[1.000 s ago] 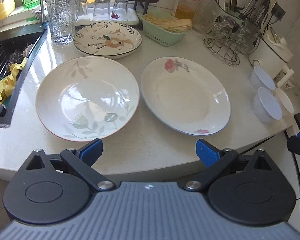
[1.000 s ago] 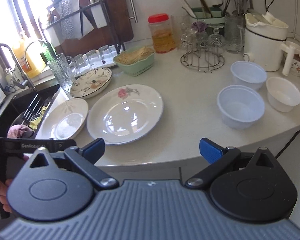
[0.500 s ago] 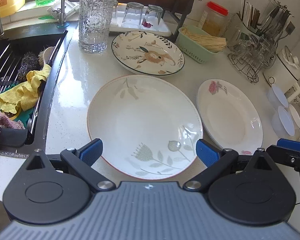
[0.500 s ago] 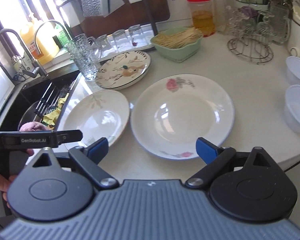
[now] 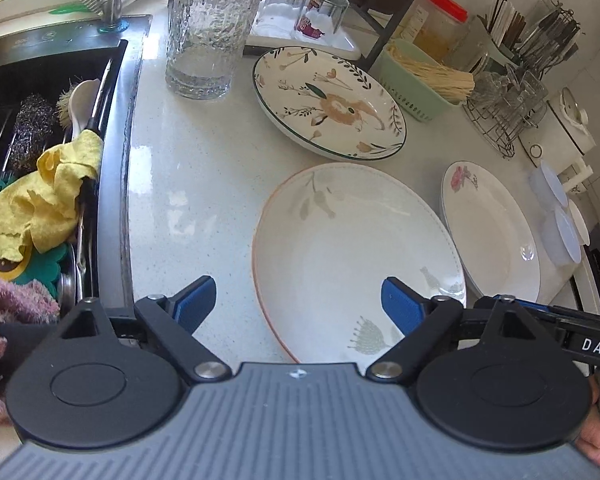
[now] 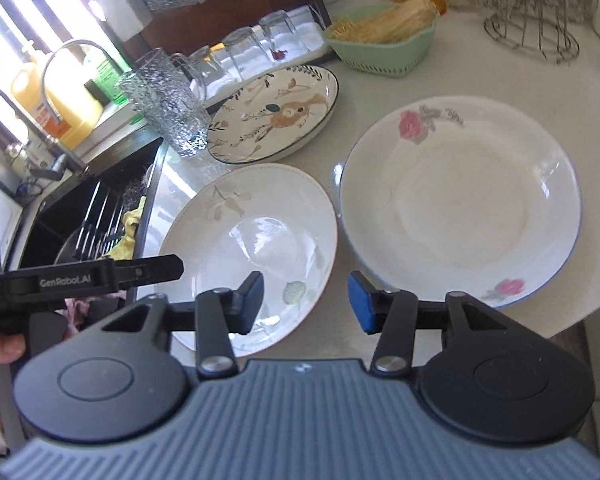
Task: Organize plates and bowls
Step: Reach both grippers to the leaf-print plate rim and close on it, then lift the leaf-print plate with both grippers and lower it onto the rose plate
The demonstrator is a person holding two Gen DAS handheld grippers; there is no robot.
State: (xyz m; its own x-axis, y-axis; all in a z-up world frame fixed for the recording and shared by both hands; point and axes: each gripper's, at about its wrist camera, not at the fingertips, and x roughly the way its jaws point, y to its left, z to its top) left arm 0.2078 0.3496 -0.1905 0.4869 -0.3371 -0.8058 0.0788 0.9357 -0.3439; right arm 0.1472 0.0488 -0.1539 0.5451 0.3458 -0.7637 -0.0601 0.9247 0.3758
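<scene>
Three plates lie on the white counter: a leaf-pattern plate [image 5: 356, 256] [image 6: 256, 248] nearest, a rose plate [image 5: 490, 228] [image 6: 460, 208] to its right, and a green-rimmed floral plate [image 5: 328, 104] [image 6: 276, 114] behind. My left gripper [image 5: 296, 300] is open and empty, straddling the leaf plate's near left rim. My right gripper [image 6: 306, 300] is partly closed but empty, its fingers on either side of the leaf plate's near right rim. Plastic bowls [image 5: 560, 224] stand at the far right.
A sink [image 5: 40, 140] with cloths and scrubbers lies to the left. A tall textured glass [image 5: 208, 28] [image 6: 168, 100], upturned glasses [image 5: 308, 12], a green basket [image 5: 420, 80] [image 6: 384, 40] and a wire rack [image 5: 504, 112] stand behind the plates.
Both grippers moved forward and left, closer to the leaf plate. The right gripper's fingers have narrowed from wide open to partly closed around its rim.
</scene>
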